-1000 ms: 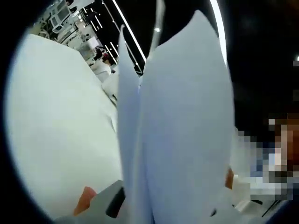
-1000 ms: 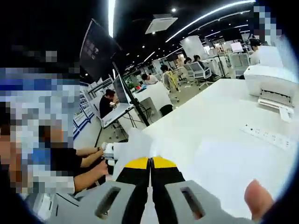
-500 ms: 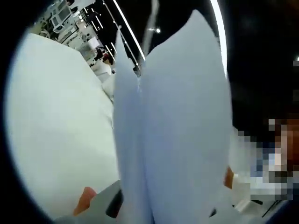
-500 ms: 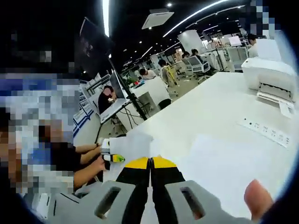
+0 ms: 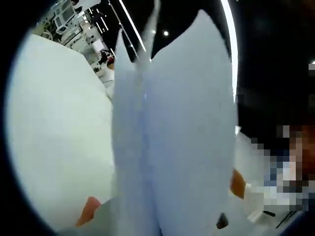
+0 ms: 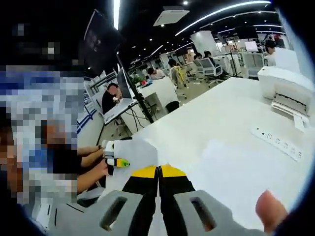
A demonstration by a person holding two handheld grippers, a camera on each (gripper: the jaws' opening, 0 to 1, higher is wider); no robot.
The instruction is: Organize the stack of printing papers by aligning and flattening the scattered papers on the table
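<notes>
Progress: mid-task, your papers [image 5: 177, 137] were lifted upright off the table [image 5: 54, 137], not yet squared or flattened | left gripper [image 5: 147, 223]: grasping papers at their lower edge | right gripper [image 6: 158, 184]: clenched, yellow tips together on the papers' edge

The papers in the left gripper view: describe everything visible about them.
The papers are plain white printing sheets, blurred, held up on edge close to the lens. They fan into at least two leaves with a seam between them, their rounded top corners reaching near the view's top. They rise from the bottom, where the left gripper holds them, though its jaws are hidden behind them. The white table lies to their left.
</notes>
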